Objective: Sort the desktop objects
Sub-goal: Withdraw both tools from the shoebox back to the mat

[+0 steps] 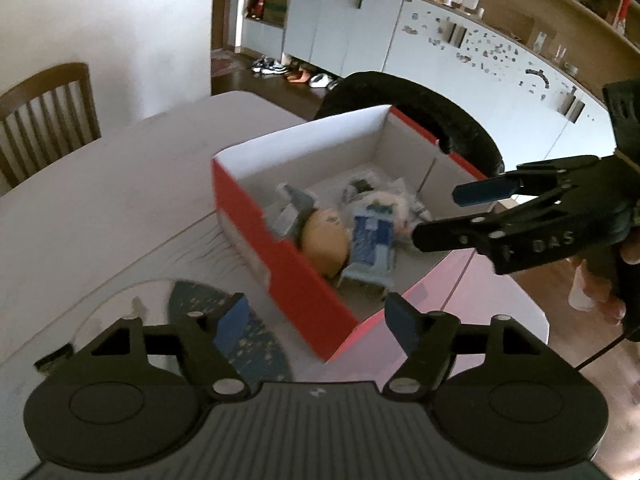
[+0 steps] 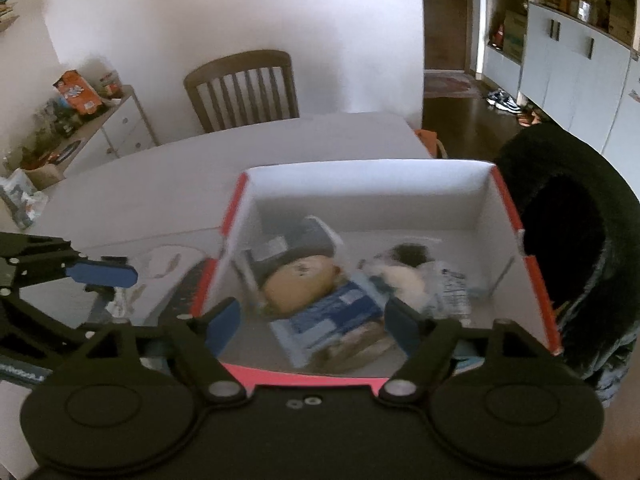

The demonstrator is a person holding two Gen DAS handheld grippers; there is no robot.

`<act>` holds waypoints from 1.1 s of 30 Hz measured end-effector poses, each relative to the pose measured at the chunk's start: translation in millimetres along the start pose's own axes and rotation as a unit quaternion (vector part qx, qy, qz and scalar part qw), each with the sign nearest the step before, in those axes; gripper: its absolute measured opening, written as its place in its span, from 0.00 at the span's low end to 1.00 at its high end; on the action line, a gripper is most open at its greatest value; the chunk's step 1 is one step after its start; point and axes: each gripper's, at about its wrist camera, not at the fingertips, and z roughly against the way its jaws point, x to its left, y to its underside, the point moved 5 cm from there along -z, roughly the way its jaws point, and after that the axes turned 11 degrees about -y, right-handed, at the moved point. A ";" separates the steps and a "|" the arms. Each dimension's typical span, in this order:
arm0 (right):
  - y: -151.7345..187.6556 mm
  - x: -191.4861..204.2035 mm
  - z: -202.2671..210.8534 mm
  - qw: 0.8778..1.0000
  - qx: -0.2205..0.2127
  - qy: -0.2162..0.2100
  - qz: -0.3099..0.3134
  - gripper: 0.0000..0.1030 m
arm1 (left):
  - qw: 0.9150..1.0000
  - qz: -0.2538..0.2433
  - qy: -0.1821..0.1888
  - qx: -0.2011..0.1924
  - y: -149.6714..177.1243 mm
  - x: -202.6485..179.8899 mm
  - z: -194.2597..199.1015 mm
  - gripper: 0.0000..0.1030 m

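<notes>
A red cardboard box (image 1: 296,276) with a white inside stands on the white table (image 1: 100,208). It also shows in the right wrist view (image 2: 538,280). In it lie a tan round plush (image 1: 325,242), a blue-and-white packet (image 1: 370,246), a grey packet (image 1: 294,204) and a white crinkled bag (image 1: 390,202). My left gripper (image 1: 316,324) is open and empty, just short of the box's near corner. My right gripper (image 2: 314,322) is open and empty above the box's near wall, over the blue-and-white packet (image 2: 340,316). The tan plush (image 2: 300,284) lies beside that packet.
A dark blue speckled mat (image 1: 236,340) lies on the table left of the box. A black furry chair back (image 1: 440,120) stands behind the box. A wooden chair (image 2: 244,88) stands at the table's far side. Cabinets (image 1: 460,52) line the far wall.
</notes>
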 end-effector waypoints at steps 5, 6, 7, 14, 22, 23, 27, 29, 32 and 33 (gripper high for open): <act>3.0 28.9 -9.4 1.000 0.008 -0.011 0.009 0.80 | 1.000 0.017 -0.013 0.005 14.4 28.1 6.3 0.78; 3.4 33.9 -11.1 1.000 0.009 -0.012 0.011 0.80 | 1.000 0.021 -0.015 0.006 17.3 33.6 7.7 0.80; 3.6 39.8 -12.9 1.000 0.010 -0.014 0.014 0.80 | 1.000 0.024 -0.019 0.005 20.0 39.0 9.4 0.80; 3.9 78.4 -23.8 0.999 0.009 -0.030 0.027 0.81 | 0.998 0.046 -0.047 0.007 37.2 80.2 15.7 0.87; 15.6 123.6 -59.8 0.998 0.029 -0.026 0.053 0.81 | 0.990 0.079 -0.120 0.015 46.8 133.1 9.1 0.89; 16.7 127.9 -64.1 0.998 0.029 -0.025 0.054 0.81 | 0.988 0.085 -0.127 0.016 48.2 138.6 7.7 0.89; 22.1 144.8 -79.0 0.997 0.032 -0.017 0.061 0.81 | 0.983 0.102 -0.148 0.023 54.6 158.8 2.5 0.89; 24.4 151.8 -86.5 0.997 0.036 -0.015 0.062 0.81 | 0.982 0.104 -0.155 0.025 56.1 163.6 0.4 0.89; 26.7 159.5 -95.5 0.997 0.038 -0.014 0.058 0.81 | 0.980 0.112 -0.160 0.028 58.1 171.7 -2.5 0.88; 27.7 162.3 -98.7 0.997 0.038 -0.013 0.058 0.81 | 0.980 0.114 -0.162 0.029 59.1 174.5 -3.8 0.89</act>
